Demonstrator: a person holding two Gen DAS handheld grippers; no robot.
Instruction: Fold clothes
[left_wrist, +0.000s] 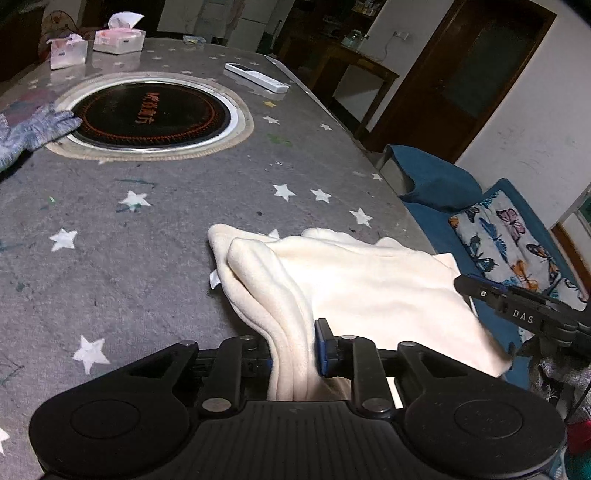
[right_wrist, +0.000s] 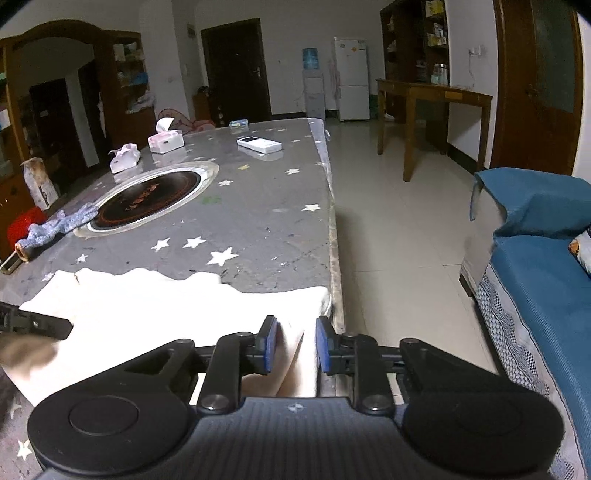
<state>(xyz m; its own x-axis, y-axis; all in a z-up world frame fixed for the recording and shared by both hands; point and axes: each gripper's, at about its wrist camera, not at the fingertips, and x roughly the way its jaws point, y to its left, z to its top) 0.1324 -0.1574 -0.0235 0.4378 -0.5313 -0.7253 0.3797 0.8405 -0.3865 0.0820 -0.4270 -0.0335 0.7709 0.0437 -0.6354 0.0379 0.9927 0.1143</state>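
A cream garment (left_wrist: 369, 280) lies bunched on the grey star-patterned table (left_wrist: 147, 229) near its right edge. My left gripper (left_wrist: 295, 354) is shut on a thick fold of it, with the cloth running up between the blue pads. In the right wrist view the garment (right_wrist: 155, 299) spreads along the table's near edge. My right gripper (right_wrist: 293, 345) is closed on its right end, and the cloth fills the gap between the pads. The right gripper's tip (left_wrist: 517, 310) shows at the far right of the left view. The left gripper's tip (right_wrist: 33, 325) shows at the left of the right view.
A round black hotplate (left_wrist: 147, 114) is set into the table. A blue-grey sock (left_wrist: 33, 129) lies at its left. Tissue packs (left_wrist: 118, 37) and a white remote (left_wrist: 255, 76) sit at the far end. A blue sofa (right_wrist: 535, 280) stands right of the table.
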